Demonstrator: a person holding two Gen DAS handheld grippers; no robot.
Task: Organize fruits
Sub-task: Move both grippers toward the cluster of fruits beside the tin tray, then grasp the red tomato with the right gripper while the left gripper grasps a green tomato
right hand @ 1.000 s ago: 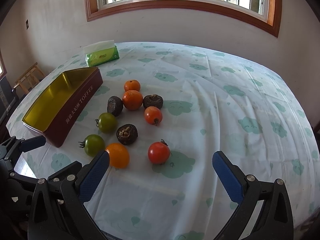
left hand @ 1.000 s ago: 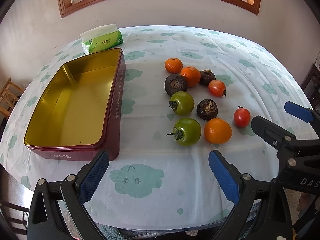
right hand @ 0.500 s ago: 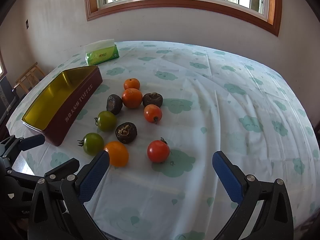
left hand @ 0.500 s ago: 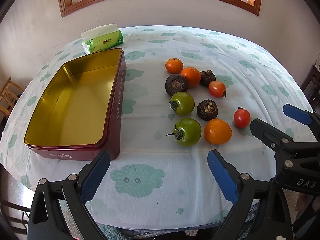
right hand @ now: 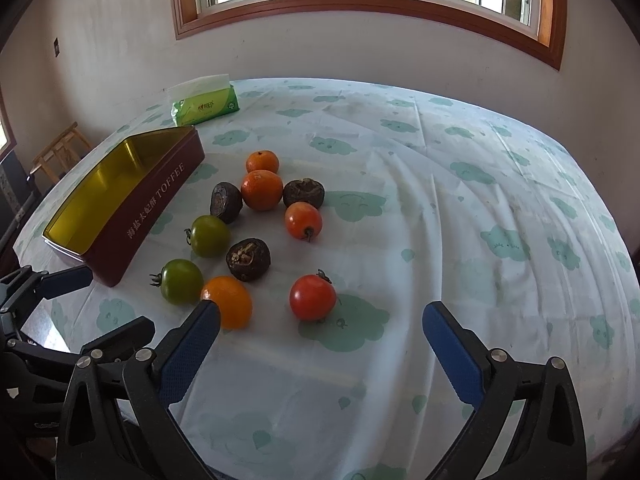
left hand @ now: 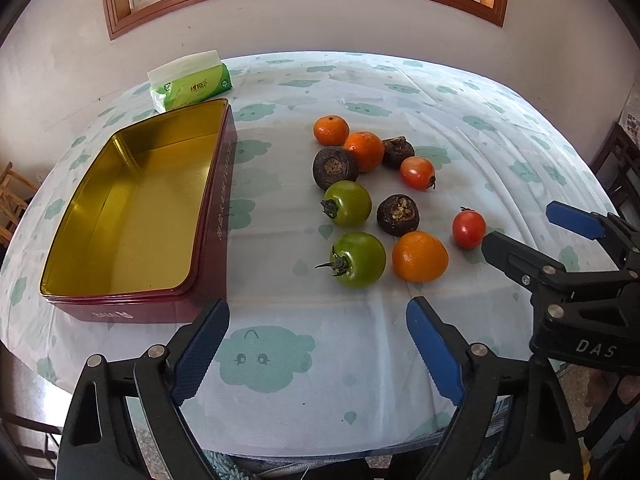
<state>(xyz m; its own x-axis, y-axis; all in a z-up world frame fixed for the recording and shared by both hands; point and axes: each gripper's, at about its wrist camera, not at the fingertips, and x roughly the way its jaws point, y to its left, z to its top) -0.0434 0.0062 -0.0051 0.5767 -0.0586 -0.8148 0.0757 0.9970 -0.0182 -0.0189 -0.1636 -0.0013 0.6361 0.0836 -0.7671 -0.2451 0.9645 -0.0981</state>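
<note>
both claws, left claw (left hand: 318, 344) and right claw (right hand: 320, 344), hang spread apart and empty above the desk (left hand: 360, 380) edge. beyond them lie nine loose fruits (left hand: 419, 256), orange, green, red and dark brown. the gold-lined toffee tin (left hand: 132, 208) sits left, long axis running away toward the window.

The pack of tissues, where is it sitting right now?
In both views the green tissue pack lies at the table's far left, just beyond the far end of the open toffee tin.

On tabletop (left hand: 280, 360): tin (left hand: 132, 216) at left, tissue pack (left hand: 190, 86) behind tin, fruit cluster (left hand: 376, 196) right of tin, well apart.
</note>
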